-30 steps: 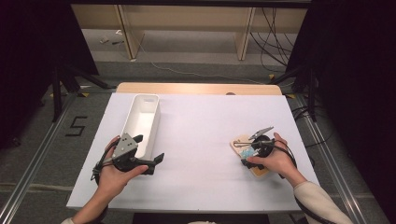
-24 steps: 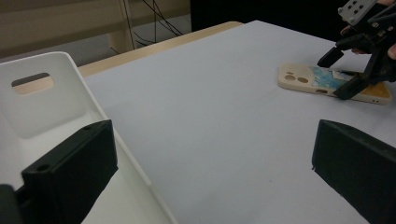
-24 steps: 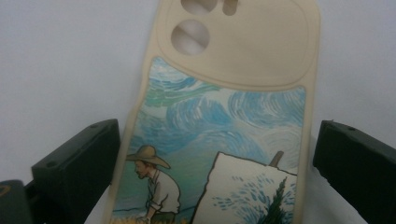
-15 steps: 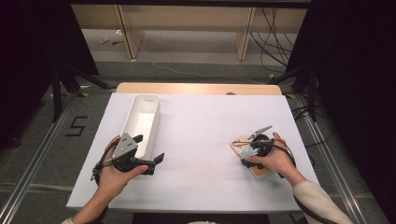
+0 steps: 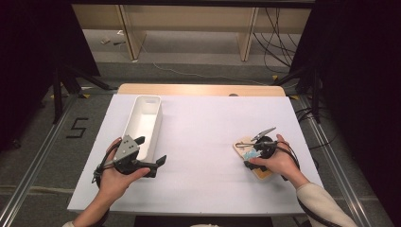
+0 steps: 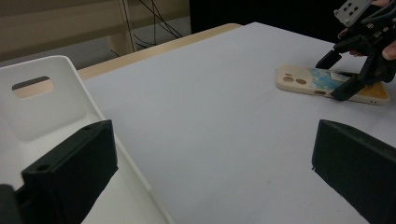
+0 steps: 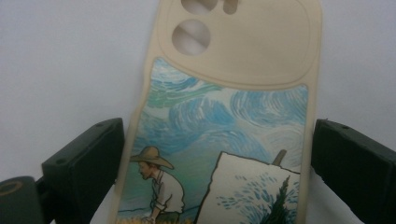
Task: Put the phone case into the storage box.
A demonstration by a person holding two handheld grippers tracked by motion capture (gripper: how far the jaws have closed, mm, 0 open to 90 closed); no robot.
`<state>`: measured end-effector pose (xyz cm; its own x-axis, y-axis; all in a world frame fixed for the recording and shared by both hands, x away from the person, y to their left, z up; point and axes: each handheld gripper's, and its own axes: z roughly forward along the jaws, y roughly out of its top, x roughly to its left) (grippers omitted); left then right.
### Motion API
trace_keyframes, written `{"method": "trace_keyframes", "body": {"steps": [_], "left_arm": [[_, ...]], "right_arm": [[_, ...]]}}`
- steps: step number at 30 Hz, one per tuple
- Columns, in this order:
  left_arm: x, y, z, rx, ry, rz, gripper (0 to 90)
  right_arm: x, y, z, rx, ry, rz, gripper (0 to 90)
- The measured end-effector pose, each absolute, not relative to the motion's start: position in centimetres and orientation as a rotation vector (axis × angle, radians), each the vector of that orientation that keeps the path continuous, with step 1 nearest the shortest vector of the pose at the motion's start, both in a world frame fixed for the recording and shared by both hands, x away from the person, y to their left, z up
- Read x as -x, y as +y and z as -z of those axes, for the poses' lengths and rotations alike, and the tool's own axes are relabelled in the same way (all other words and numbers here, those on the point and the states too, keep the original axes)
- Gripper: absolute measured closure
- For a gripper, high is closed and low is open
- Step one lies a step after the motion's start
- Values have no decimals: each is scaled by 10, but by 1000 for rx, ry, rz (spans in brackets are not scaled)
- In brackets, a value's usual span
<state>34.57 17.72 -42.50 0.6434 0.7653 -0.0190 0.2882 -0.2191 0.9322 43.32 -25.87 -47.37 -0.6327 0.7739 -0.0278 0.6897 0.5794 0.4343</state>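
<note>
Jaws of the right gripper (image 5: 255, 152) stand wide apart, one on each long side of the phone case (image 7: 233, 126), and they do not seem to touch it yet. The case lies flat on the white table (image 5: 213, 142), picture side up, with the camera holes at the far end from the gripper. The picture shows a man in a straw hat under a swirly blue sky.

The left gripper (image 5: 150, 166) is wide apart too and holds nothing. The white bin (image 5: 142, 124) sits just beside it, on its left. The phone case is well apart from this gripper, ahead and to its right.

What could go wrong: the case is thin and lies flat, so the jaws may slide over its edges and close on nothing. It looks soft, though that is hard to tell. A hard squeeze could bend it so it pops out.
</note>
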Motion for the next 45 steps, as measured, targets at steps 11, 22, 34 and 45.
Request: {"method": "trace_keyframes", "body": {"steps": [11, 22, 34, 45], "left_arm": [[-345, 177, 425, -1793, 848, -558, 0], [-345, 177, 425, -1792, 848, -555, 0], [-345, 178, 424, -1789, 848, -560, 0], [-345, 178, 424, -1784, 848, -561, 0]], "right_arm": [[-433, -259, 474, -1245, 2590, -579, 64], [-432, -259, 473, -1269, 2578, -575, 75], [-432, -260, 472, -1275, 2574, -572, 93], [-433, -262, 471, -1328, 2562, -608, 106]]}}
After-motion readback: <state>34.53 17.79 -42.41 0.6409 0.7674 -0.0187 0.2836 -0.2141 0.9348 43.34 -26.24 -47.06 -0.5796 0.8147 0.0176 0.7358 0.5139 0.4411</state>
